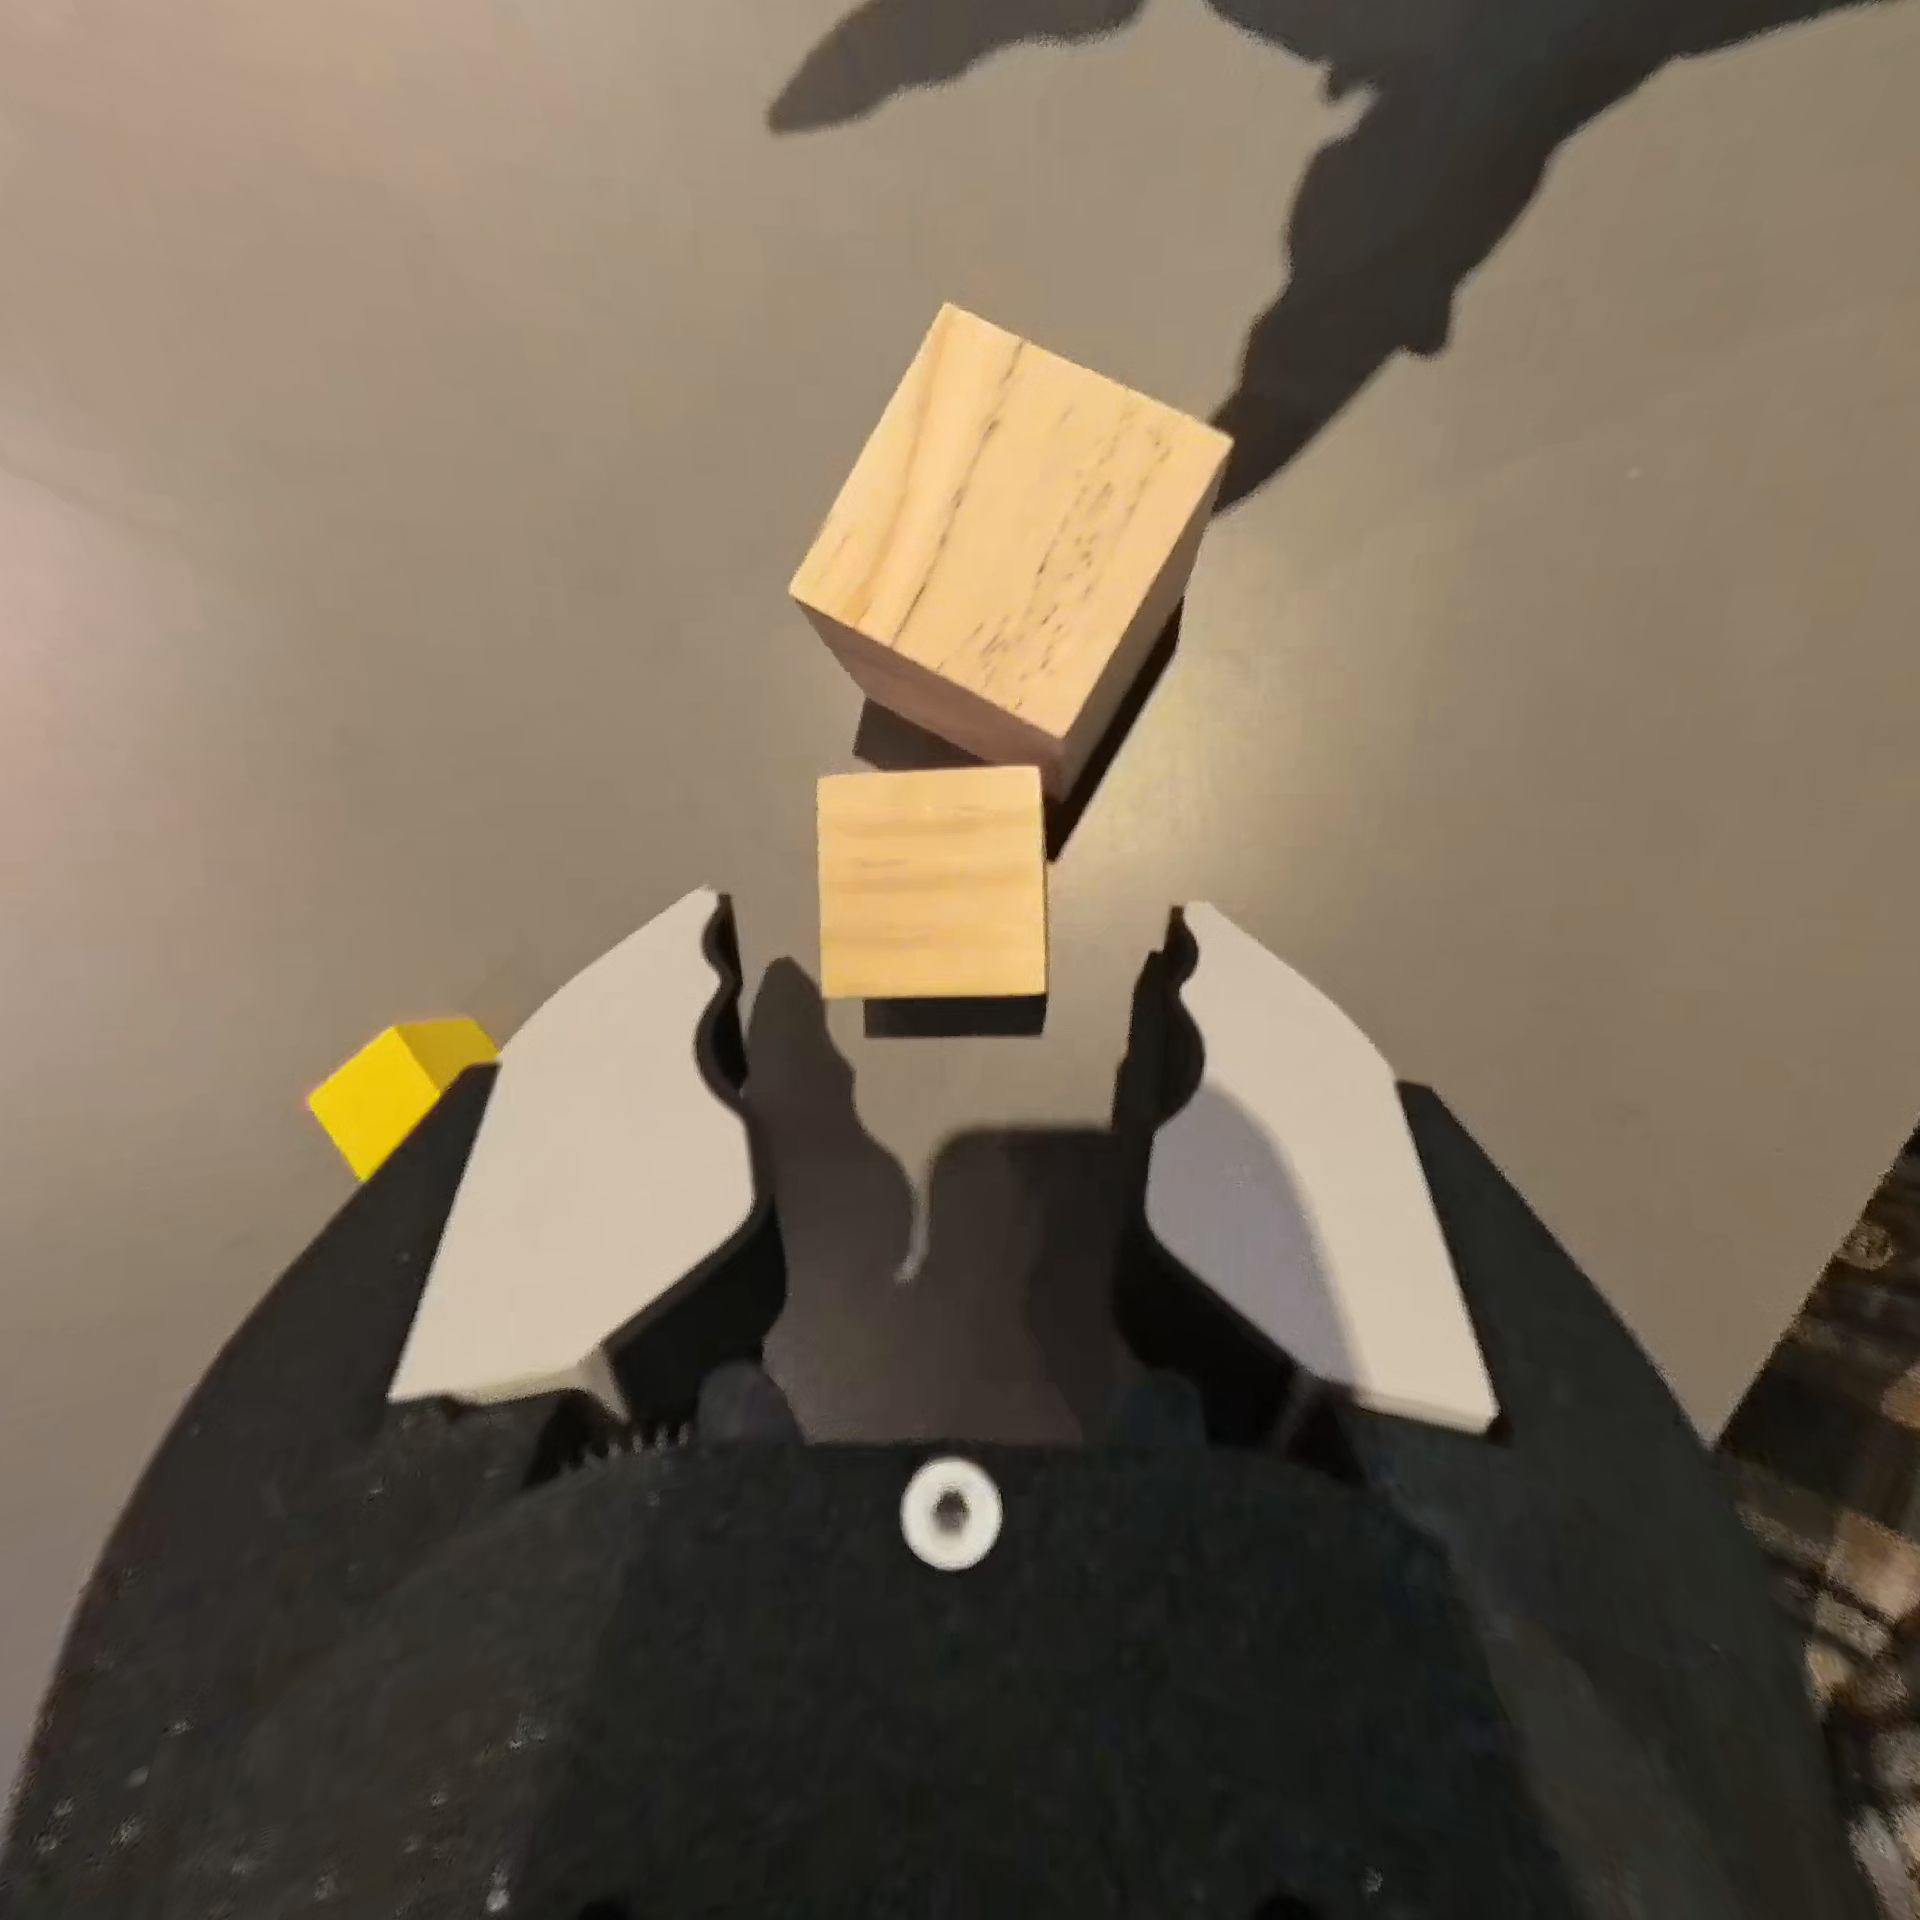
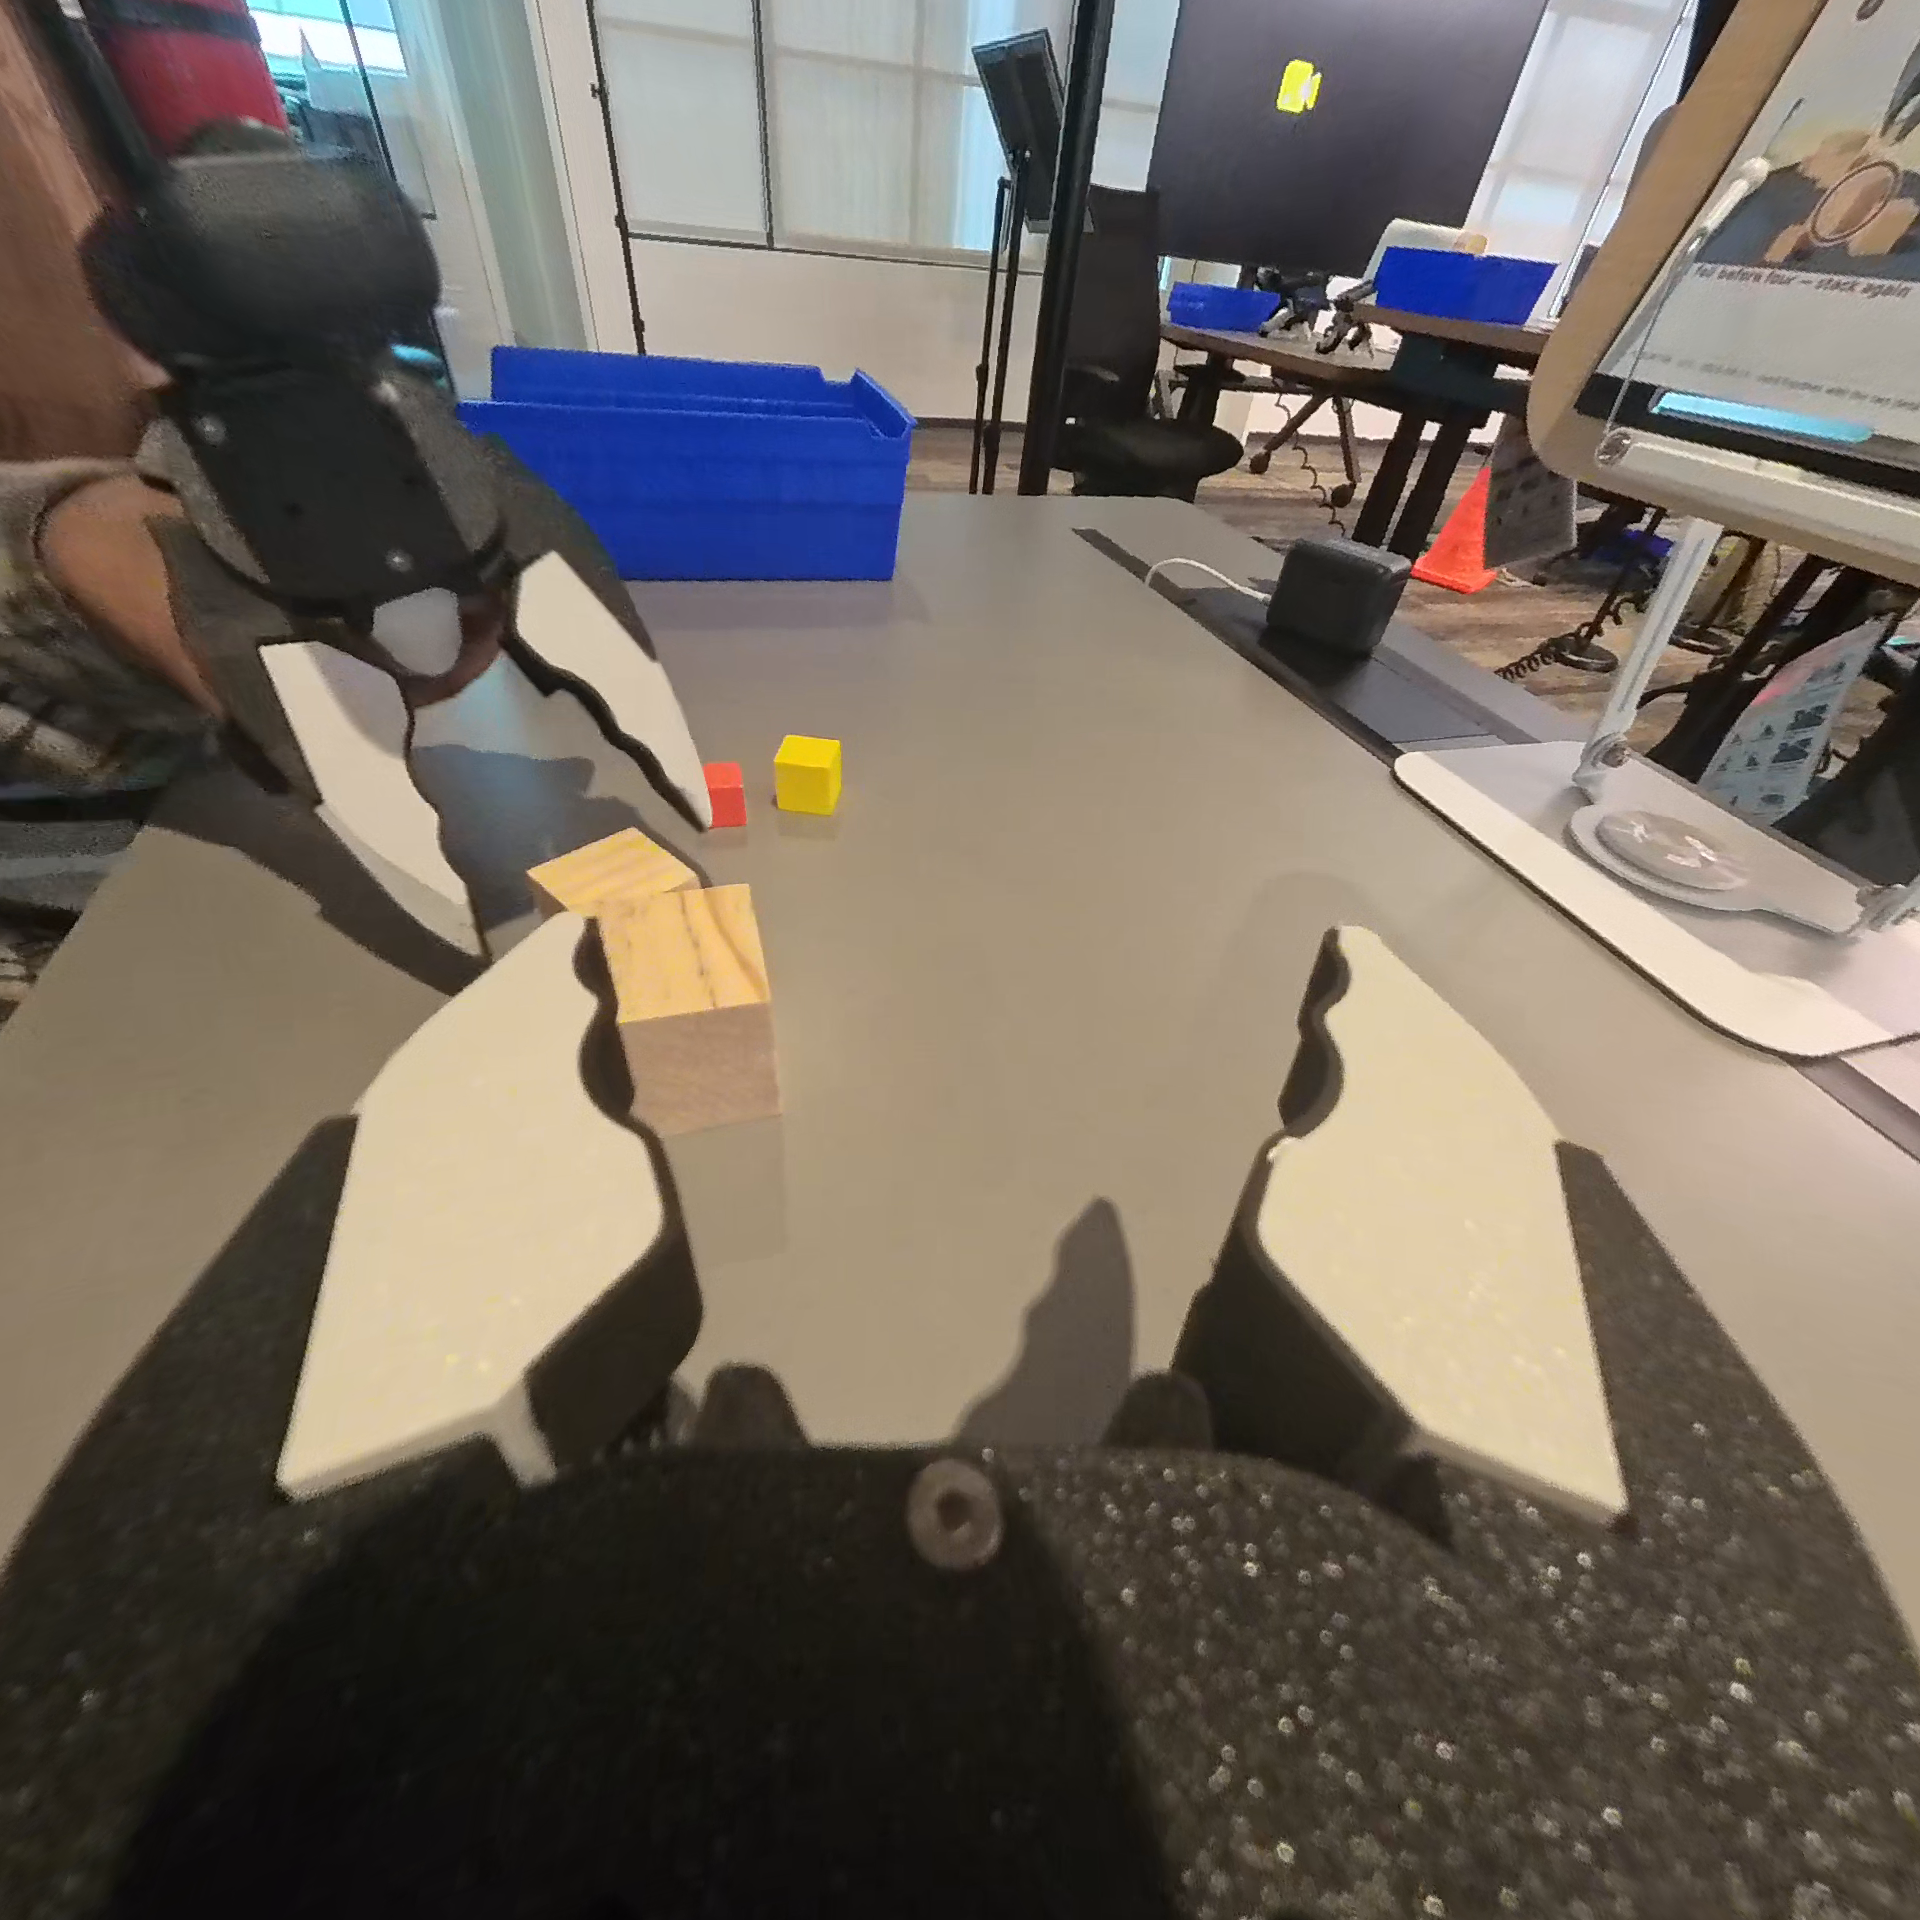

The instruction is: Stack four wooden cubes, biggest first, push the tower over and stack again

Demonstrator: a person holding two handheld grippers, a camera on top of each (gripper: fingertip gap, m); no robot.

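Four cubes lie apart on the grey table (image 2: pixel 1039 675), none stacked. The large wooden cube (image 1: pixel 1013 540) (image 2: pixel 691 997) touches the medium wooden cube (image 1: pixel 930 883) (image 2: pixel 613 868). A yellow cube (image 2: pixel 807 774) (image 1: pixel 400 1091) and a small red cube (image 2: pixel 725 793) sit just beyond them. My left gripper (image 1: pixel 948 914) is open and empty, pointing down over the medium cube, which lies between its fingertips and below them; it also shows in the right wrist view (image 2: pixel 587 883). My right gripper (image 2: pixel 954 935) is open and empty, low over the table, with the large cube by its left finger.
A blue bin (image 2: pixel 727 488) stands at the table's far side. A small black box (image 2: pixel 1335 597) and a tablet on a stand (image 2: pixel 1714 312) on a white mat (image 2: pixel 1558 935) are at the right. The table edge and patterned floor (image 1: pixel 1849 1455) show at the left wrist view's right.
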